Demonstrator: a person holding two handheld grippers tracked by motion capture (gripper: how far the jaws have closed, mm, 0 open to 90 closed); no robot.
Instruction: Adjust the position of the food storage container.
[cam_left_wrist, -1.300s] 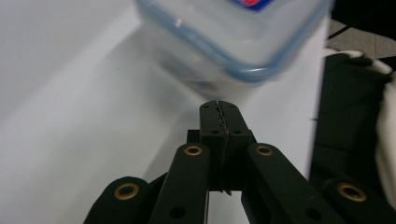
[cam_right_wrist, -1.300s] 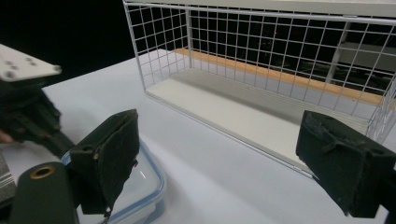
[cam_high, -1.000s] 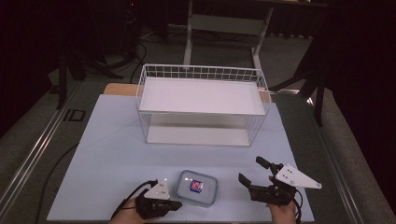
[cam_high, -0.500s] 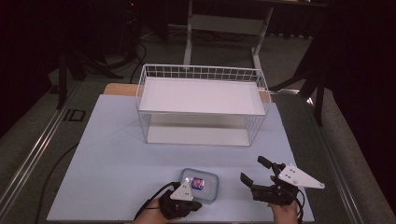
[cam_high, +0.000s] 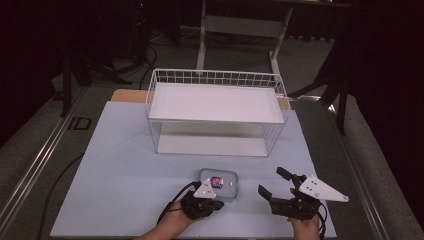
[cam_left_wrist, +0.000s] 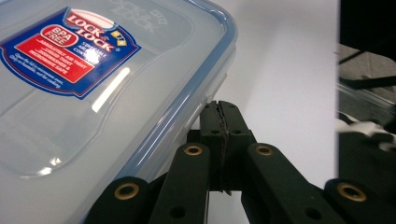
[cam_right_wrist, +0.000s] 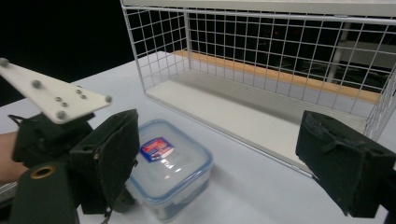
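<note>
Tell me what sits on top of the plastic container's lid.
A red and blue label is stuck on the lid of the clear container; nothing else rests on it. The left claw, shut, stands at its near edge. The frosted lid hides whatever is inside.

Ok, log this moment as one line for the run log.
left gripper: shut, tips at container edge | right gripper: open, empty | wire basket: behind

A small rectangular food container (cam_high: 218, 183) of clear plastic lies flat on the pale blue counter (cam_high: 120, 170), near its front edge. Its translucent lid, rimmed in blue, is on and faces up. A red and blue Lock & Lock sticker sits in the middle of the lid
</note>
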